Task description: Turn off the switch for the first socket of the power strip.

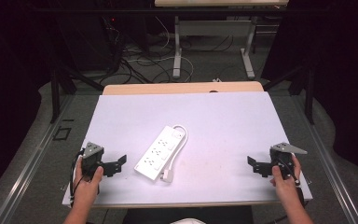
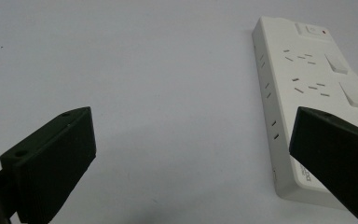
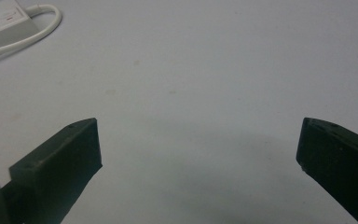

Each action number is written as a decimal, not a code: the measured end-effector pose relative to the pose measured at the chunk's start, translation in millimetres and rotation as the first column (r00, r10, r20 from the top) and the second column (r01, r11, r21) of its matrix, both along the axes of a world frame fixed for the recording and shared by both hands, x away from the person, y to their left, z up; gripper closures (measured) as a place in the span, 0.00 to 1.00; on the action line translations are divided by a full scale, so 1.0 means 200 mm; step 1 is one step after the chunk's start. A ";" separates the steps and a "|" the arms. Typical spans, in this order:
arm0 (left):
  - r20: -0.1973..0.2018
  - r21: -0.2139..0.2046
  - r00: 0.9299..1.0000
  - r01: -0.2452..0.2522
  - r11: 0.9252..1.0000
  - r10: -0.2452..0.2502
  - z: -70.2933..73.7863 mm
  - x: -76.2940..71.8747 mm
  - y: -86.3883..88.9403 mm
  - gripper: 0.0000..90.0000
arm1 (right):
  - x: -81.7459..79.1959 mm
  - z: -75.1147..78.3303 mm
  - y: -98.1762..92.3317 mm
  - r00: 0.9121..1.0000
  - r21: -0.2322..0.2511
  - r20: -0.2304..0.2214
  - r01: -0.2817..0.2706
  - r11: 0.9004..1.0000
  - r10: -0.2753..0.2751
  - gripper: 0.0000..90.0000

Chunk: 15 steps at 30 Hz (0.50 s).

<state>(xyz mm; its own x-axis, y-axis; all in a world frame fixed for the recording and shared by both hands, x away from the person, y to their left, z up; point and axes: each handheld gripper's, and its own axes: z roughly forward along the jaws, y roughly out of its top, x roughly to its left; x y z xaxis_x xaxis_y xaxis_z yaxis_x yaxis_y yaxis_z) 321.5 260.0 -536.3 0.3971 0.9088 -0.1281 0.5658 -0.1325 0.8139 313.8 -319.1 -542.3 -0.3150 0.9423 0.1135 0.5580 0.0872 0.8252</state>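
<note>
A white power strip lies diagonally near the middle of the white table, its cable looped along its right side and its plug by the near end. In the left gripper view the power strip is ahead on the right, with its sockets and switches facing up. My left gripper rests open at the table's front left, just left of the strip and apart from it. My right gripper is open at the front right, far from the strip. The strip's far end and cable sit top left in the right gripper view.
The white tabletop has a wooden strip along its far edge. Beyond it are another desk's legs and loose cables on the floor. Black curtains stand at both sides.
</note>
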 end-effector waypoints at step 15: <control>0.009 -0.021 1.000 -0.003 1.000 0.003 0.01 0.00 -0.03 0.00 | -0.02 -0.01 0.04 0.999 -0.017 -0.007 -0.034 0.999 0.034 0.00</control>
